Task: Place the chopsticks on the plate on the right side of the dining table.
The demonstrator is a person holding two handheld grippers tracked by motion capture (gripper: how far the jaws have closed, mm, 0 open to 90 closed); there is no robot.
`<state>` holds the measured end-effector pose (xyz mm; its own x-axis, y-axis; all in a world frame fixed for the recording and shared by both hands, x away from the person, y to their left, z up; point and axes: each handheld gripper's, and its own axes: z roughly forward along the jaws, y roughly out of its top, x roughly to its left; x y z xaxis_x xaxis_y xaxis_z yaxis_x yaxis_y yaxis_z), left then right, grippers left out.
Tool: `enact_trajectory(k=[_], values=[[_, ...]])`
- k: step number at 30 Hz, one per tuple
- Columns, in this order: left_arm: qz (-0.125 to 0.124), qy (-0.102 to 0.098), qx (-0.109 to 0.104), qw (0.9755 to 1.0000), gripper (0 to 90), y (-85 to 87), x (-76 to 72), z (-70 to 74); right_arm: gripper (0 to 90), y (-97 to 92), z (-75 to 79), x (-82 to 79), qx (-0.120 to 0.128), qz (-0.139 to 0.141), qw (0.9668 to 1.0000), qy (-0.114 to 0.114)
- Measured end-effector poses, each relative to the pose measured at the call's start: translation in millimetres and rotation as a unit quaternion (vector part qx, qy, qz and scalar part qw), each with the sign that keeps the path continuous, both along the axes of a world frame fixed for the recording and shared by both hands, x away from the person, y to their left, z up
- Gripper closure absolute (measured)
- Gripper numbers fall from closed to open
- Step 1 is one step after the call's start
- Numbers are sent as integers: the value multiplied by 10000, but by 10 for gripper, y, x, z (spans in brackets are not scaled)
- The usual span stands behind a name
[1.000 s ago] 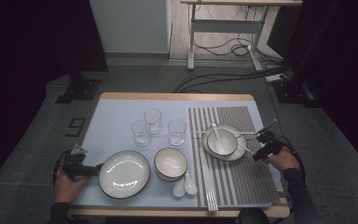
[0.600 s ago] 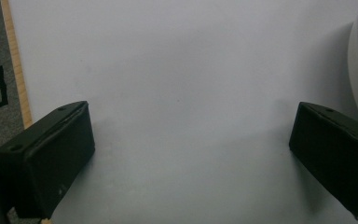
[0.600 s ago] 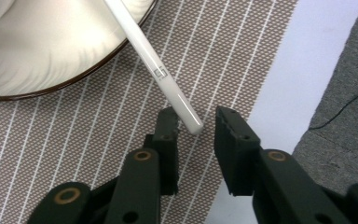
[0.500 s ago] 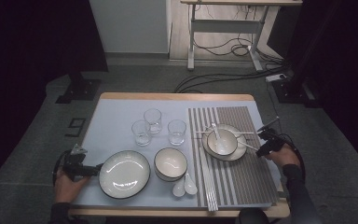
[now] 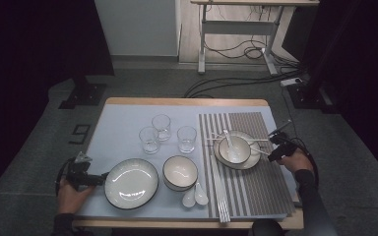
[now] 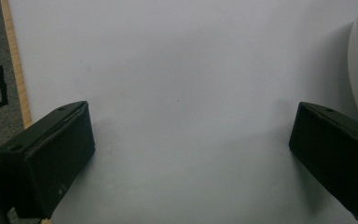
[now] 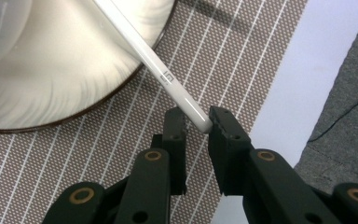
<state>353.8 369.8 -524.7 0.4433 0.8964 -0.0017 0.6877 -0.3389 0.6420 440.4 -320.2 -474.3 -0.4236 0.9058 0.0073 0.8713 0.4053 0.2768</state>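
The right claw (image 7: 196, 122) had just been closing, and its two black jaws were clamped on the near end of a slim white chopstick (image 7: 142, 55). That chopstick lay across the rim of a white, dark-rimmed plate (image 5: 253, 162) on the brown striped placemat (image 5: 256, 191), at the right of the pale blue surface (image 5: 123, 123). The left claw (image 6: 191, 154) stood wide apart with nothing between its jaws, low over the surface, just left of a large white dark-rimmed plate (image 5: 130, 183).
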Motion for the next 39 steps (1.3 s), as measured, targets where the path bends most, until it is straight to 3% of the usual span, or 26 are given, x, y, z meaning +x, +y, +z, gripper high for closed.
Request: enact_trajectory(k=[5, 20, 39], values=[[0, 2, -2, 10000, 0, 0, 0, 0, 691, 4, -6, 48, -72, -51, 10000, -36], [0, 1, -2, 10000, 0, 0, 0, 0, 707, -49, -20, 151, -195, -215, 9995, -156], [-1, 3, -3, 10000, 0, 1, 1, 0, 704, 1, -11, 246, -251, -124, 9992, -277]])
